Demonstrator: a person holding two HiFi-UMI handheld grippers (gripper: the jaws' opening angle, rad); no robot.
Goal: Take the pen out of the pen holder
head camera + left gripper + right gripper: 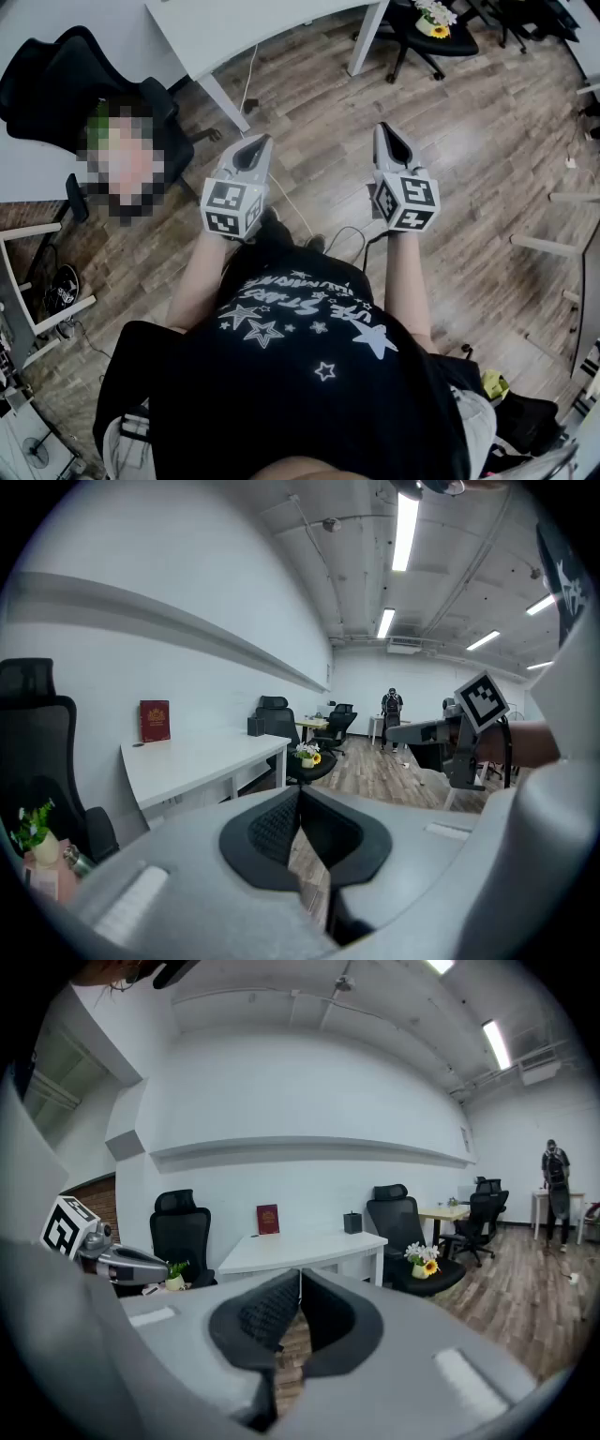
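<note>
Left hand-held gripper [300, 791]: jaws clenched, pads meeting at the tips, nothing between them. Right hand-held gripper [300, 1274]: likewise clenched and empty. The person holds both side by side in front of the body, tilted slightly downward over the wooden floor [469, 141].

Task's thing: the pen holder [352, 1222] is judged to be the small dark box standing on the white worktop [309, 1246]. It sits near the worktop's far end, to the right of an upright red book [268, 1219]. The pen itself is too small to make out. The holder is well apart from both grippers. A black office chair [182, 1232] stands at the worktop's other end.

Step in hand: approach; nothing is grasped yet.

Next move, as judged: walk up to the worktop and part one gripper's jaws. Line them up around the pen's shaft above the holder's rim, close, and lift straight up. The other gripper may need to steady the holder so it does not tip.
</note>
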